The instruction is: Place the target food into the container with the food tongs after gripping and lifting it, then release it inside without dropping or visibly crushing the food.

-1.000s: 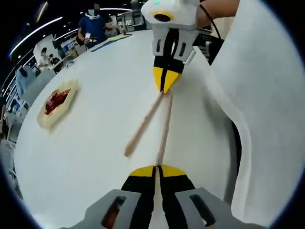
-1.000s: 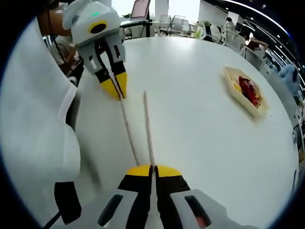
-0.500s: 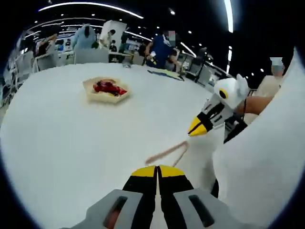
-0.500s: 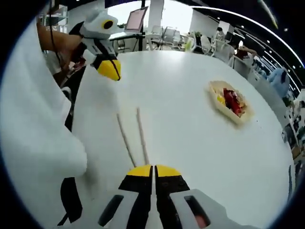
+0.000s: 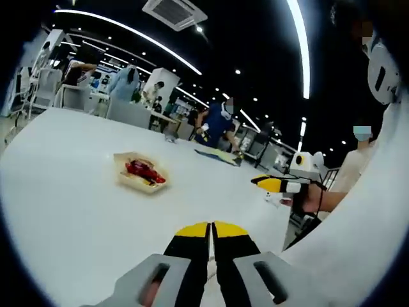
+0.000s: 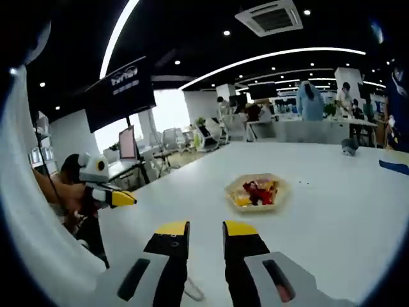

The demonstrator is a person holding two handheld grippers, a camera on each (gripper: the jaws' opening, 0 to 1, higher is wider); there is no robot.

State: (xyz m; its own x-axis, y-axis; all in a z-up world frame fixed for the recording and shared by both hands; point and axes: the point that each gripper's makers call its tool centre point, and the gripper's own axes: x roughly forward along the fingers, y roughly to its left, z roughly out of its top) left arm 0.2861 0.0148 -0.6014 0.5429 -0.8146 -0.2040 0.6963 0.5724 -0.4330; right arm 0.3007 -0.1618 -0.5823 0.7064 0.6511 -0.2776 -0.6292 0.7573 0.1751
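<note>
A pale paper tray (image 5: 128,182) (image 6: 255,208) holding red and yellow food (image 5: 144,170) (image 6: 259,190) rests on the round white table (image 5: 64,211) (image 6: 332,211), well ahead of both grippers. My left gripper (image 5: 211,225) (image 6: 128,199) is raised off the table and shut, with nothing visible between its jaws. My right gripper (image 6: 206,227) (image 5: 259,182) is also held up, its jaws standing apart and empty. A pale slim end, possibly the tongs (image 6: 192,291), peeks out low between the right jaws; the rest of it is hidden.
A white sleeve (image 5: 358,243) (image 6: 32,243) fills the side nearest the person. A blue flat item (image 5: 217,155) (image 6: 393,166) and a small dark object (image 6: 348,147) lie near the table's far edge. People, chairs and desks stand beyond it.
Both grippers have lifted and tilted up from the table, away from the tongs. The right gripper, shut before, now stands open. The tray has not moved.
</note>
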